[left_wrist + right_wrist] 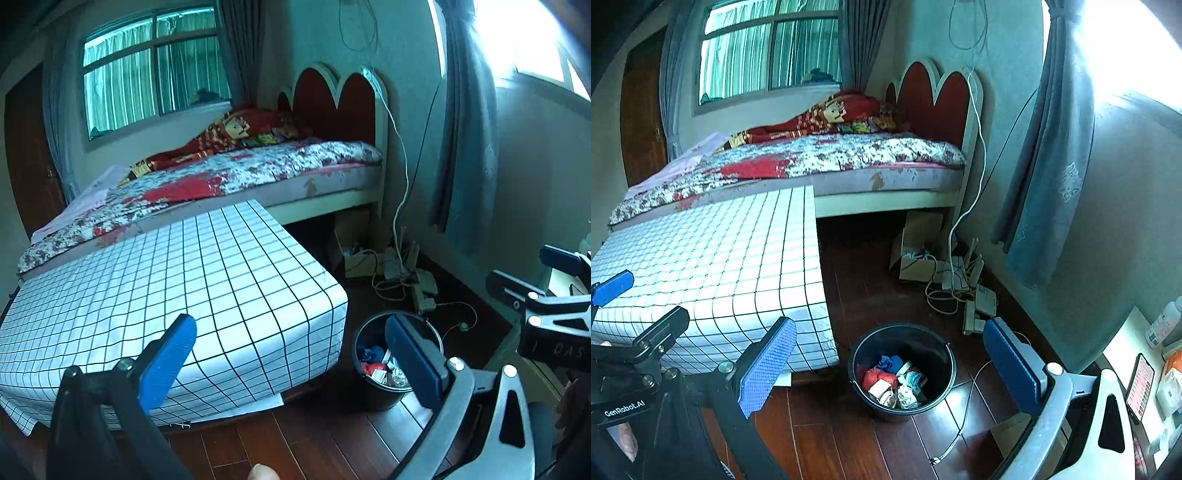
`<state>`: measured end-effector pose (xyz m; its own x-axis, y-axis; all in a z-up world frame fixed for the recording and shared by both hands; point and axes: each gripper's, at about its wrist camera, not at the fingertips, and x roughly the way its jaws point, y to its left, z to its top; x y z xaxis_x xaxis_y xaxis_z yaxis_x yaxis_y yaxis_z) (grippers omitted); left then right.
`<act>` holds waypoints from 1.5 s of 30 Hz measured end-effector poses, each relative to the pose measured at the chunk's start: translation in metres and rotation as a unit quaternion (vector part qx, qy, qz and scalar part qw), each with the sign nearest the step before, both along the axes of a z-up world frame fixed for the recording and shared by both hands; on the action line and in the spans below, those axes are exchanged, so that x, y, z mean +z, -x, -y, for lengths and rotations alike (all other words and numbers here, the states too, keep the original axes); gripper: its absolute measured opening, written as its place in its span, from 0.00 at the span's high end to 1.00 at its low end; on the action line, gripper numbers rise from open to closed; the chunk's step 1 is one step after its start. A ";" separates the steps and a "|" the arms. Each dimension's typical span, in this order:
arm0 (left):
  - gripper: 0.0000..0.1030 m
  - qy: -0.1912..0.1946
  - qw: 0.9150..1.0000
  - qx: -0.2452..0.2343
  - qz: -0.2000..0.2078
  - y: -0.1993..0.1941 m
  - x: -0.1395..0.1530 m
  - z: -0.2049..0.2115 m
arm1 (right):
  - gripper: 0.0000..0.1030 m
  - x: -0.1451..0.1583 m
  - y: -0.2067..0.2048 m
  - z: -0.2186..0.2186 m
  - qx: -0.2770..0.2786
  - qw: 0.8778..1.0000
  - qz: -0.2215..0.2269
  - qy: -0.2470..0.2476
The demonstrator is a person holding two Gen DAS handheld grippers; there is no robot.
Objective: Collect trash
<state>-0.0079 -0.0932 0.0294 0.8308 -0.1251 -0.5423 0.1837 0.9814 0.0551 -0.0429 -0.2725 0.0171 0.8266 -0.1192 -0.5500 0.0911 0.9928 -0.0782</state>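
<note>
Left gripper (291,354): hovering above the floor, pointing forward and slightly down; its blue fingers (168,363) are standing wide apart, gripping nothing.
Right gripper (890,365): hanging at a like height, aimed down toward the bucket; its fingers (766,365) are spreading wide, with nothing between them.
Relative pose: the right gripper is showing at the right edge of the left wrist view, and the left one at the left edge of the right wrist view; the two are held side by side, apart.
Bucket (942,373): a black pail standing upright on the wooden floor (827,443), just beside the corner of the table.
Trash (897,382): crumpled red, blue and pale scraps are lying inside the bucket.
Table (738,266): a low table wearing a white checked cloth, sitting in front of the bed (820,155).
Cables (945,291): lying tangled on the floor near the wall.
</note>
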 end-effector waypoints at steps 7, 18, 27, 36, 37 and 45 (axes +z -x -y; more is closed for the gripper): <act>0.01 0.006 1.000 0.008 0.018 0.010 0.010 -0.012 | 0.01 0.009 0.011 -0.009 0.007 1.000 0.017 -0.002; 0.01 0.013 1.000 0.006 0.022 0.011 0.011 -0.017 | 0.01 0.013 0.013 -0.010 0.007 1.000 0.020 -0.003; 0.01 0.014 1.000 0.002 0.023 0.015 0.014 -0.012 | 0.01 0.014 0.018 -0.003 0.001 1.000 0.022 -0.006; 0.01 0.012 1.000 0.000 0.021 0.015 0.015 -0.010 | 0.01 0.009 0.017 -0.001 0.000 1.000 0.017 -0.010; 0.01 0.012 1.000 0.000 0.021 0.015 0.016 -0.010 | 0.01 0.009 0.016 -0.001 0.000 1.000 0.017 -0.009; 0.01 0.011 1.000 -0.004 0.017 0.014 0.014 -0.007 | 0.01 0.007 0.014 -0.002 0.001 1.000 0.015 -0.009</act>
